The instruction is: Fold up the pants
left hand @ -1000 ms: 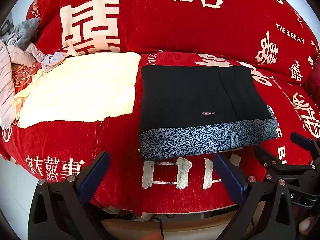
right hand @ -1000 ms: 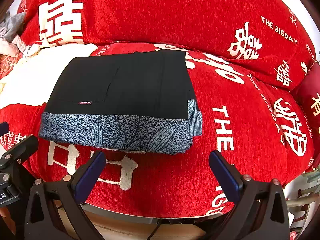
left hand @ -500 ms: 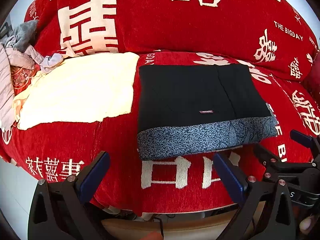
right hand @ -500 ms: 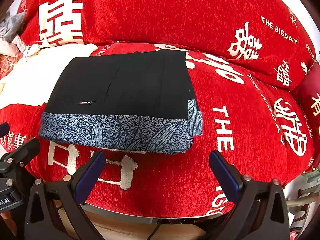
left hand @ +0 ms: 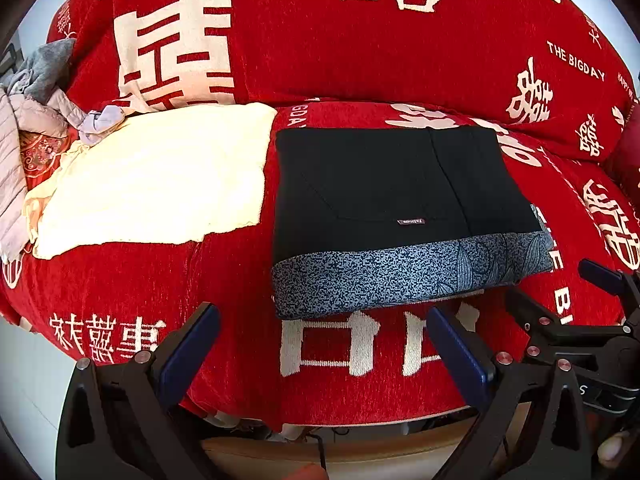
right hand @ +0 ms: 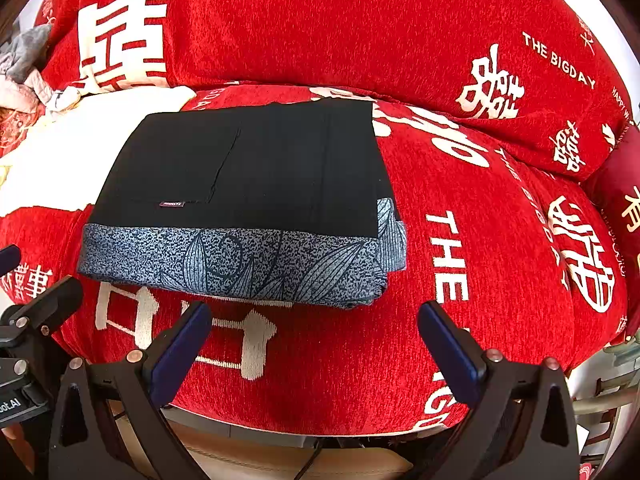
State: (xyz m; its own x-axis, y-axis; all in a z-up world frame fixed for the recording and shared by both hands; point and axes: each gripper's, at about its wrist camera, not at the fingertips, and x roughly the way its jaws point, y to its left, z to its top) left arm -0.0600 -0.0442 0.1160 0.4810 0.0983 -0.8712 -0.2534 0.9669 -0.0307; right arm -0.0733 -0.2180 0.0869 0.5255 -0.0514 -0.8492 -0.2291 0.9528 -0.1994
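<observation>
The pants (left hand: 392, 200) lie folded into a flat black rectangle on the red sofa seat, with a blue leaf-patterned band along the near edge and a small label on top. The same pants (right hand: 248, 192) fill the middle left of the right wrist view. My left gripper (left hand: 320, 328) hangs open just in front of the seat's edge, nothing between its blue pads. My right gripper (right hand: 314, 326) is also open and empty, short of the patterned band. The right gripper's body (left hand: 592, 344) shows at the lower right of the left wrist view.
A cream cloth (left hand: 152, 184) lies on the seat left of the pants. Grey and pink clothes (left hand: 32, 96) are heaped at the far left. The red sofa cover (left hand: 360, 40) with white lettering drapes the backrest. Below the seat edge is a pale frame with a cable (right hand: 308, 460).
The left wrist view has shifted slightly, the pants sitting a touch further left in it. The pants and the right gripper have not moved.
</observation>
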